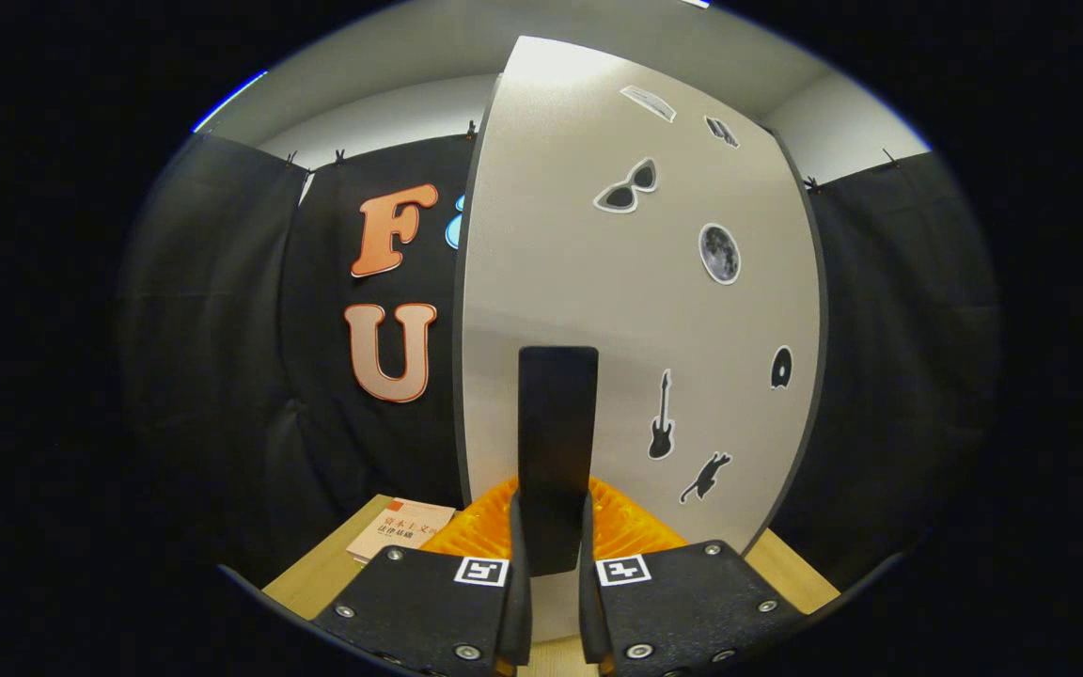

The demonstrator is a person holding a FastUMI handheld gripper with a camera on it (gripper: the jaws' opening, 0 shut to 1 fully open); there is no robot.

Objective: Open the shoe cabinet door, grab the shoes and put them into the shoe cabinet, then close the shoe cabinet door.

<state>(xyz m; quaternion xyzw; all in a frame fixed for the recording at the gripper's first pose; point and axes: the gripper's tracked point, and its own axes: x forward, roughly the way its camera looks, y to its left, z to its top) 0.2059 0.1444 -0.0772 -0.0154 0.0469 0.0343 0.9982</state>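
Gripping: your gripper [556, 583] is clenched on the dark upright handle [557, 442], with a finger pressing on each side of its lower end.
Handle: it stands upright between your fingers and rises beyond them, against the pale door.
Cabinet door: the shoe cabinet door [560, 282] fills the space straight ahead of you; whether it is fully closed or slightly ajar is hard to judge from this close.
Stickers: sunglasses [628, 187], a moon [719, 253], a guitar [661, 416] and a cat [706, 476] sit on the door beside the handle.
Table: the wooden table [316, 578] lies under your fingers.
Booklet: a booklet [400, 531] rests on the table, near your fingers and beside the door's foot.
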